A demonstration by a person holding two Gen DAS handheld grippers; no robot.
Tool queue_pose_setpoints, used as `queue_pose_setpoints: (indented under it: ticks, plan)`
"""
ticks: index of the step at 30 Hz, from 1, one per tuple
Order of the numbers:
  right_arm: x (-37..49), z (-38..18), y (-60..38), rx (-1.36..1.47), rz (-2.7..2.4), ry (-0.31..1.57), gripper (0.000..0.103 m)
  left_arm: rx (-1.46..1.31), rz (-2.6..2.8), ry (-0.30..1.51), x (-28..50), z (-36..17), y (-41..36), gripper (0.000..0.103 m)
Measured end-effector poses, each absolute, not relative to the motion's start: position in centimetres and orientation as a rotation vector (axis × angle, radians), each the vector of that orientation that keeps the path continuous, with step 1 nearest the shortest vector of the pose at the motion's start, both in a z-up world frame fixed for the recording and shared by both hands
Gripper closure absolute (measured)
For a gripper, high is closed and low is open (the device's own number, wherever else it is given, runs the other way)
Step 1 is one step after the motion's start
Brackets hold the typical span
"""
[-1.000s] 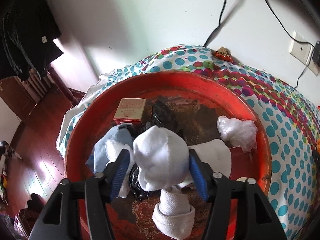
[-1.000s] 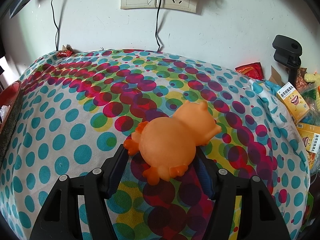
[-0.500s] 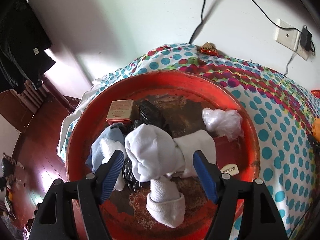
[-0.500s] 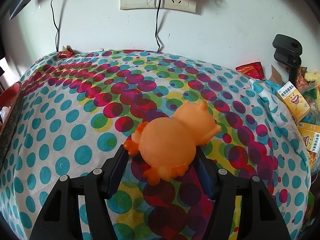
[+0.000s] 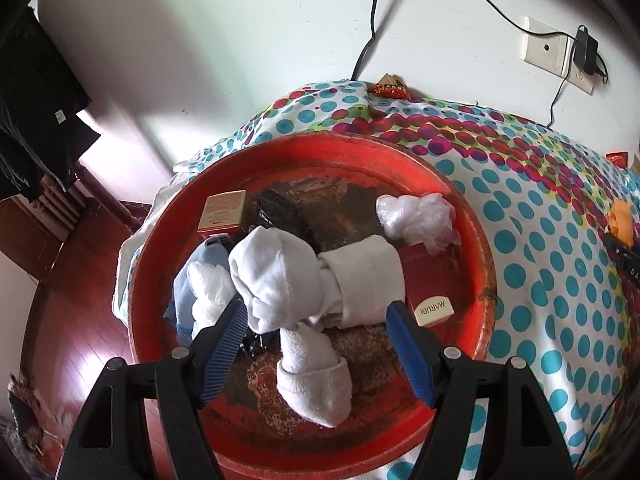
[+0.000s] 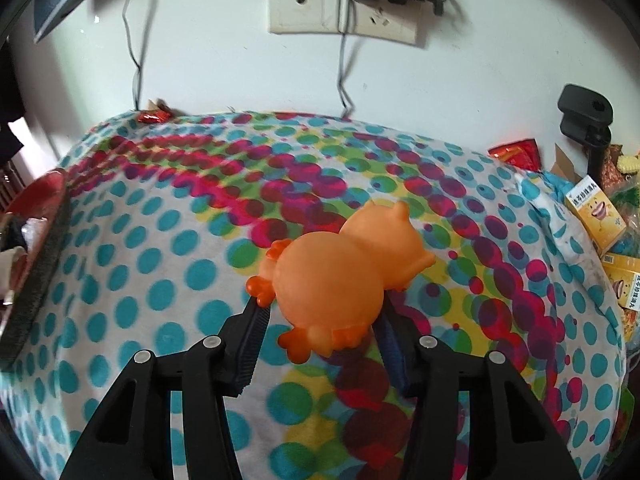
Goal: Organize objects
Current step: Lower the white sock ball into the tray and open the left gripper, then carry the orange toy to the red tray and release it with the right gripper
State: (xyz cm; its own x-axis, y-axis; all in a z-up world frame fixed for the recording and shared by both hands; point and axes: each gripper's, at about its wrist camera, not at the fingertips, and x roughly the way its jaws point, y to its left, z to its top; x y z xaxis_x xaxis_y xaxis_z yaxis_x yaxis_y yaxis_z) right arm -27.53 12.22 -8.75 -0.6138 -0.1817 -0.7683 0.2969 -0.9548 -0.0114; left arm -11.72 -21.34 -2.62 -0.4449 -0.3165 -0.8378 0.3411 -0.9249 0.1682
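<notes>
Orange toy (image 6: 340, 280): rubber animal figure, clamped between the right gripper's (image 6: 320, 344) two pads, over the polka-dot cloth (image 6: 160, 280).
White socks (image 5: 288, 280): knotted bundle lying in the red tray (image 5: 472, 240), one cuff trailing toward the camera.
Left gripper (image 5: 316, 344): jaws spread wide, hovering over the socks, blue pads either side, gripping nothing.
Tray contents: plastic bag (image 5: 416, 216), red box (image 5: 428, 288), tan box (image 5: 222, 216), blue cloth (image 5: 192, 276), black item (image 5: 276, 212).
Tray position: on the cloth, left end.
Wall: socket (image 6: 340, 4), cables.
</notes>
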Motion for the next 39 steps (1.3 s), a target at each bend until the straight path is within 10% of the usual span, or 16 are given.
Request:
queue_pose_setpoints:
  ticks: [39]
  plan:
    - [-22.1, -2.5, -18.8, 1.025, -2.012, 0.445, 0.053, 1.339, -2.308, 0.076, -8.5, -3.0, -25.5, 0.029]
